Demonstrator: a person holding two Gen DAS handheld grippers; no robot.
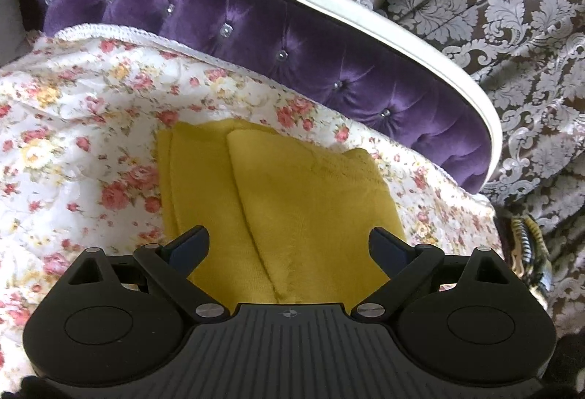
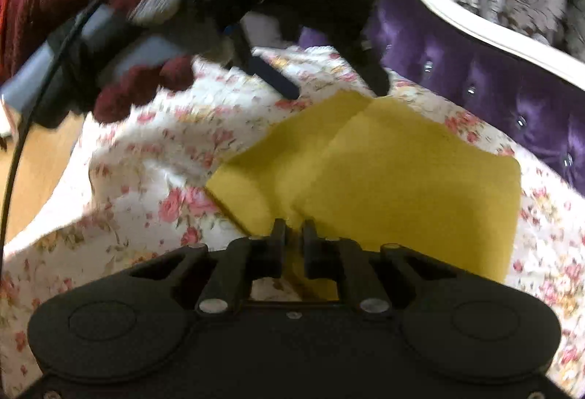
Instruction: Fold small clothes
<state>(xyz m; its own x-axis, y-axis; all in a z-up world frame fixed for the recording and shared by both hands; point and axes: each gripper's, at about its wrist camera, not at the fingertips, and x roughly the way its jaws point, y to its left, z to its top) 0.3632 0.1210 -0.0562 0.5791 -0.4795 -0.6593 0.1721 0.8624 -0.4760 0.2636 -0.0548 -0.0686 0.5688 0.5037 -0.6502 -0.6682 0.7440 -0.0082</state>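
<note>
Right tool (image 2: 292, 230) clenched on yellow cloth (image 2: 402, 179); left tool (image 1: 289, 240) released above it.

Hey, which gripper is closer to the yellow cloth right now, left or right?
Right. The right gripper is shut at the near edge of the yellow cloth, apparently pinching it. The left gripper hangs open above the cloth's far end, not touching it.

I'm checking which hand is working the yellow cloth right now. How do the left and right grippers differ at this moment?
The left gripper has its jaws spread wide with nothing pinched, while the right gripper has its jaws nearly together. The right gripper's jaws sit at the near edge of the yellow cloth; whether they pinch it I can't tell. The left gripper hangs above it. Both are black and point down at the same folded cloth.
</note>
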